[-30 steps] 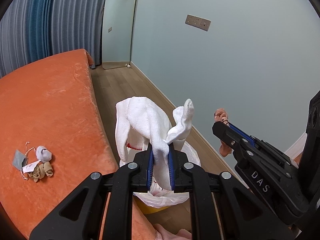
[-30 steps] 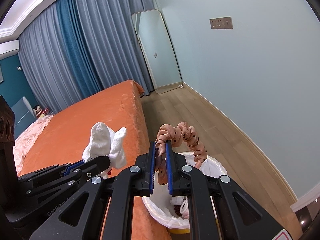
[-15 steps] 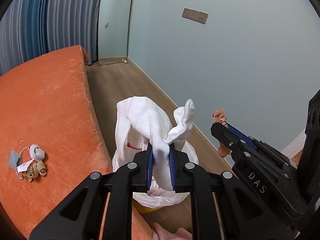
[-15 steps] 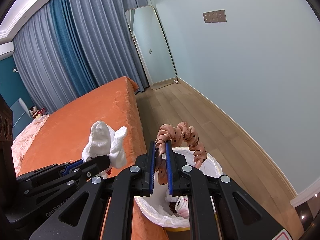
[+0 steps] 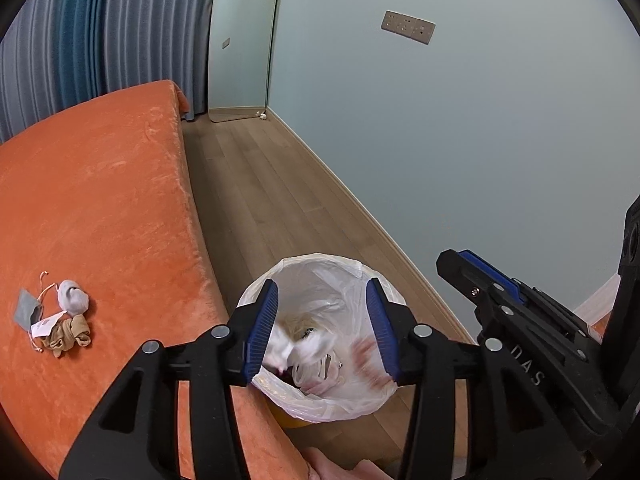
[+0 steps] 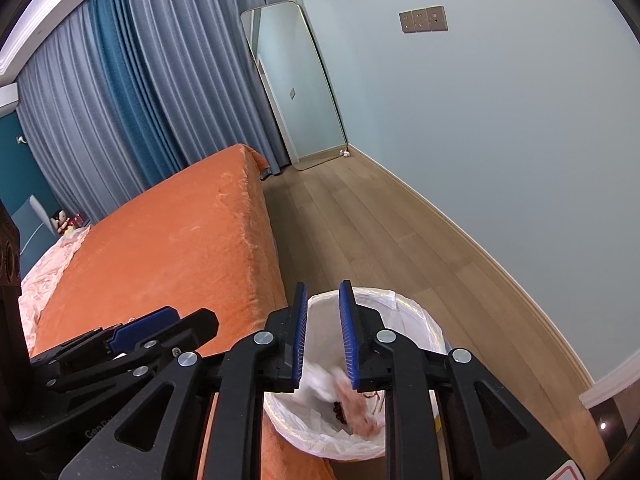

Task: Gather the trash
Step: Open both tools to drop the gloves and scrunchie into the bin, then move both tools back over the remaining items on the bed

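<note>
The left gripper [image 5: 322, 322] has black angular arms, silver round screws and ribbed blue pads [image 5: 262, 322]. The right gripper [image 6: 323, 338] looks the same; at four o'clock in the left view its side carries pale letters "DAS".

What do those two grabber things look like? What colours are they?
Both are made of chunky black plastic. The left gripper and right gripper each have two fingers lined with ribbed blue pads, with shiny silver round bolts at the joints. Triangle-shaped holes are cut in the black frames. White letters "DAS" are printed on the right one's side.
</note>
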`<control>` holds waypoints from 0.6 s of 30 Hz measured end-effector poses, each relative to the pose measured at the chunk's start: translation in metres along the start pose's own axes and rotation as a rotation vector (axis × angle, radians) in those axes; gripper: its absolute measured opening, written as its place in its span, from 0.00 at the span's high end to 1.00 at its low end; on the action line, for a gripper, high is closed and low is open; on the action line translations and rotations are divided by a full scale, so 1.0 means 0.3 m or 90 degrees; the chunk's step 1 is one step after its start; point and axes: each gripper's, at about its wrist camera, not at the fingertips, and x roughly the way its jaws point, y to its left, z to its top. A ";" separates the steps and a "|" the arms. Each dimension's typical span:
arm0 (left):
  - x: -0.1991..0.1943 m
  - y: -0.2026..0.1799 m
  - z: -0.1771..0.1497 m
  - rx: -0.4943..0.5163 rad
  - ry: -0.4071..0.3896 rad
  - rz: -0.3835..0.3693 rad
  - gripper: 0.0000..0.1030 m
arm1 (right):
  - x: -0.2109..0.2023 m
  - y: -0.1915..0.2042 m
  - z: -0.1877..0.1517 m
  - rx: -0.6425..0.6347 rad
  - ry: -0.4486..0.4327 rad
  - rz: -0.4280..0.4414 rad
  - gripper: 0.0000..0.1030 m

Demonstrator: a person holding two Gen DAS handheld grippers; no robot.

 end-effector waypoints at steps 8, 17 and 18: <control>0.003 0.021 -0.004 -0.008 0.003 0.002 0.58 | 0.015 -0.012 -0.013 -0.005 0.006 -0.003 0.77; -0.030 0.056 -0.010 -0.019 -0.003 0.007 0.58 | 0.012 0.013 -0.017 -0.020 0.011 0.000 0.76; -0.037 0.062 -0.010 -0.021 -0.004 0.008 0.58 | 0.011 0.015 -0.014 -0.021 0.011 0.002 0.76</control>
